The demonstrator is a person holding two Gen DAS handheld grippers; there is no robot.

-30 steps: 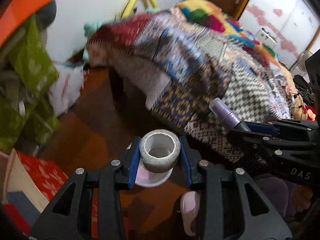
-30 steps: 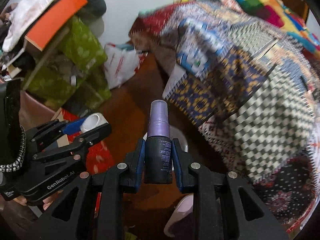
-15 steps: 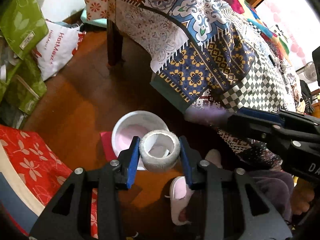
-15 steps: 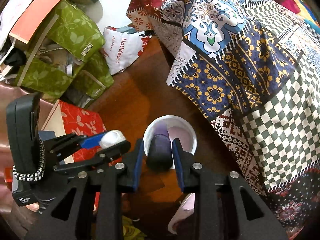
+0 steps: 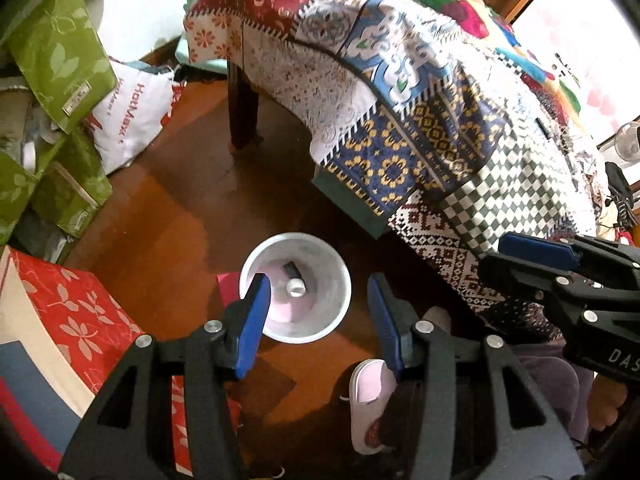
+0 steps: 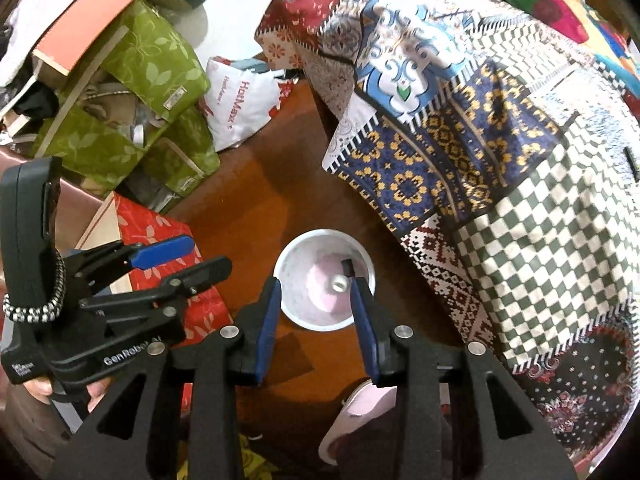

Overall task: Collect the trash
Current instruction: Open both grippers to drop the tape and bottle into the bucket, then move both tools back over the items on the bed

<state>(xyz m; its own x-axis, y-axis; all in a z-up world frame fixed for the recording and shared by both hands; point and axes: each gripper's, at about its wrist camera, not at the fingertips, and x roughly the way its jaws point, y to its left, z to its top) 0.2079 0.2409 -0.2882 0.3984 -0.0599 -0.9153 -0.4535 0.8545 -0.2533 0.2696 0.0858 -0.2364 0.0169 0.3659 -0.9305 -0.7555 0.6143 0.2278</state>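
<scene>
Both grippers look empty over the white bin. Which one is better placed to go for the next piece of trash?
Neither clearly: left gripper and right gripper both hang open and empty over the white bin, side by side. No loose trash shows within either's reach, so position alone gives no edge.

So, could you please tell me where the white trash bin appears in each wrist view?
Left wrist: white trash bin on the floor at lower centre, above the open left gripper.
Right wrist: the bin at lower centre, above the open right gripper.
Shared landmark: the patchwork tablecloth, up and right of the bin.
</scene>
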